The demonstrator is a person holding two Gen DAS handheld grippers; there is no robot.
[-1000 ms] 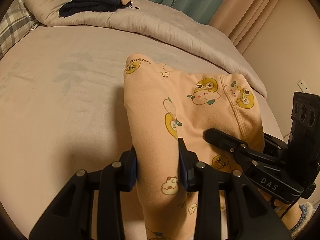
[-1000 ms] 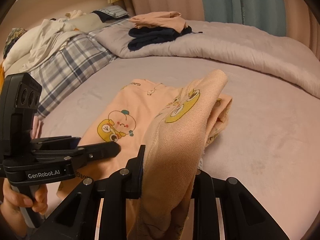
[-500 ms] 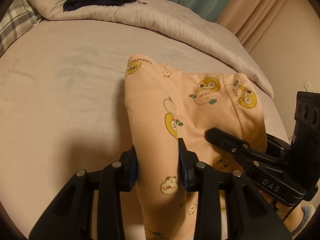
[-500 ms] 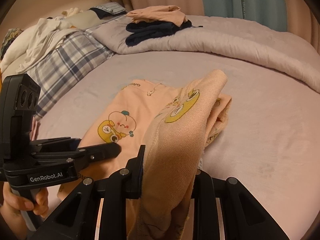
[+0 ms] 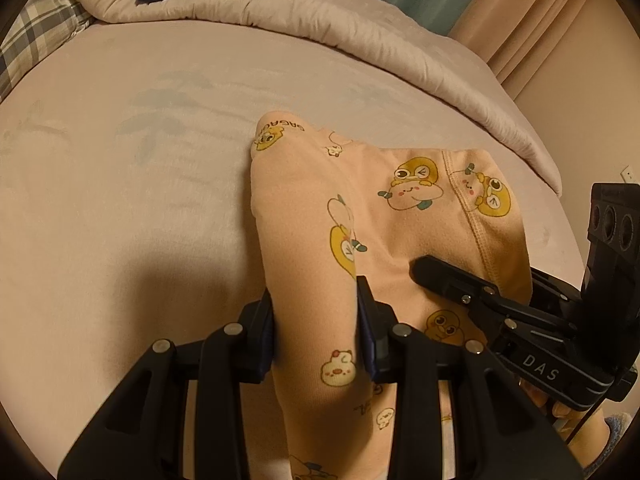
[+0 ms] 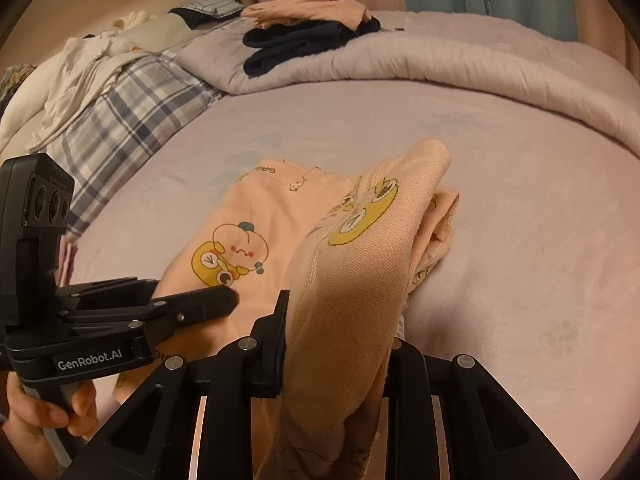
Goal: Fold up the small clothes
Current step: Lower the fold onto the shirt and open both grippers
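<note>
Peach garment on the bed, far end resting mid-mattress, near end lifted. The left gripper is clamped on one near edge, the right gripper on a bunched waistband edge. Risk, as judged: uneven travel of the two grips would skew the fold; the thick bunch in the right jaws may slip.

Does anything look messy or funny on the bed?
Mostly no. The peach cartoon garment isn't flat yet: one edge is bunched up in the right tool and another in the left tool, which is normal mid-fold. The one messy spot is the crumpled white clothes heaped on the plaid bedding.
</note>
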